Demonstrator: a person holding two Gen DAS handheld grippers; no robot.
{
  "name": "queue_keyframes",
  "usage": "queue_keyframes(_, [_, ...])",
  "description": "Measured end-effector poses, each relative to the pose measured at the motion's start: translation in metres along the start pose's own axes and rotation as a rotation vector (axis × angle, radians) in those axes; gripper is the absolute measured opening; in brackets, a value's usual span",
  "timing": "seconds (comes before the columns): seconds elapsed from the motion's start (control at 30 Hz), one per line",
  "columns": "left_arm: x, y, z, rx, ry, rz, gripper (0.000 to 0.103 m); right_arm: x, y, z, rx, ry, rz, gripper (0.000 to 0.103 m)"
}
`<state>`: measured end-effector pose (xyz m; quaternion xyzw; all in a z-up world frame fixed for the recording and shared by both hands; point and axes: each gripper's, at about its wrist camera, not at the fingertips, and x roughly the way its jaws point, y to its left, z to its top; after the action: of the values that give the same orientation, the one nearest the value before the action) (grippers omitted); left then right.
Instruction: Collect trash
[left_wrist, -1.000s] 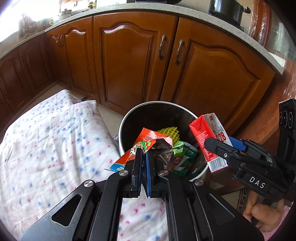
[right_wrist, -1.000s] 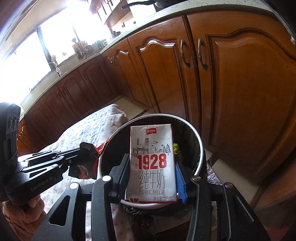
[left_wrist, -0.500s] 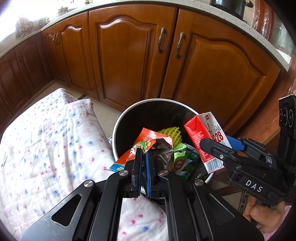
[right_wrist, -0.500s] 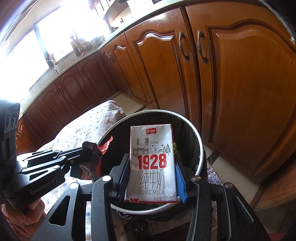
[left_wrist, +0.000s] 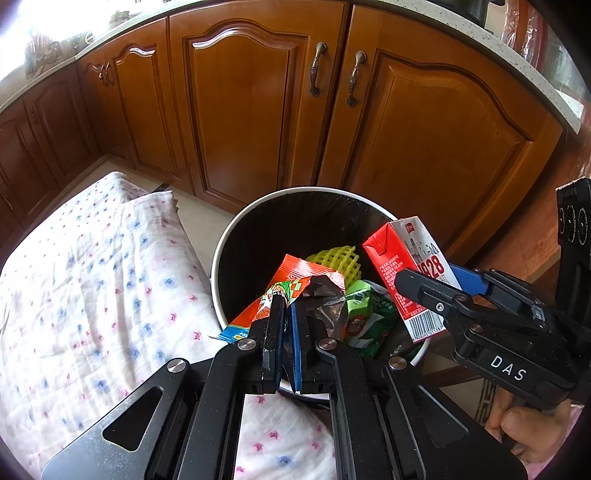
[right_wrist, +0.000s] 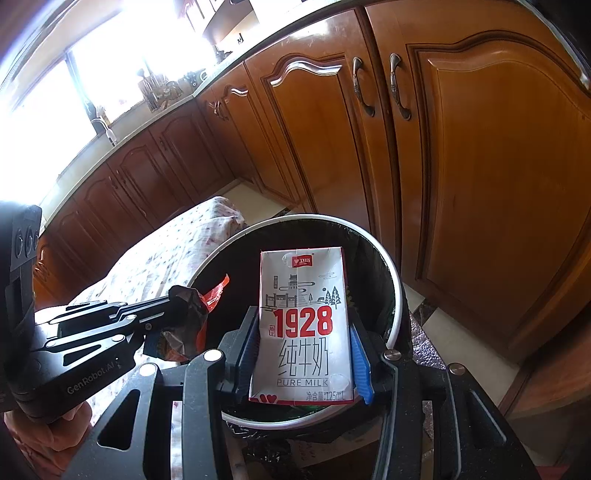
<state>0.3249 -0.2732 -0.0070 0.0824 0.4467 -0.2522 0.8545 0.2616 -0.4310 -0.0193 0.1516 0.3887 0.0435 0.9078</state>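
A round trash bin (left_wrist: 236, 236) with a black liner stands on the floor before the cabinets; it also shows in the right wrist view (right_wrist: 397, 280). My left gripper (left_wrist: 288, 306) is shut on a red snack wrapper (left_wrist: 295, 273) and holds it over the bin's near rim. My right gripper (right_wrist: 304, 332) is shut on a red and white 1928 milk carton (right_wrist: 303, 325), held upright over the bin; the carton also shows in the left wrist view (left_wrist: 406, 266). Inside the bin lie a yellow foam net (left_wrist: 334, 258) and a green wrapper (left_wrist: 365, 314).
A white cloth with pink and blue dots (left_wrist: 92, 288) covers a surface left of the bin. Brown wooden cabinet doors (left_wrist: 240, 110) stand close behind the bin. A patterned floor mat (left_wrist: 487, 398) lies at the right.
Both grippers have moved forward with their loads, so the bin looks larger and closer. The wrapper and carton now hang further over the bin's opening.
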Motion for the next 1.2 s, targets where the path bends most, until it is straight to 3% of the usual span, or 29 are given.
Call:
queue_keyframes(0.3, [0.003,-0.002,0.001,0.003,0.009,0.002,0.004,0.005,-0.002,0.001,0.017,0.026,0.017,0.046])
queue_keyframes(0.53, [-0.005,-0.001,-0.002,0.003,0.0,0.01,0.033,-0.006,-0.006,0.0,0.046,0.002,0.023,0.048])
queue_keyframes(1.07, [-0.042,0.017,-0.027,-0.045,-0.028,0.029,0.037,-0.05,0.022,-0.023,0.065,-0.085,0.056,0.049])
queue_keyframes(1.2, [-0.054,0.024,-0.041,-0.058,-0.039,0.035,0.038,-0.056,0.034,-0.042,0.08,-0.11,0.063,0.062])
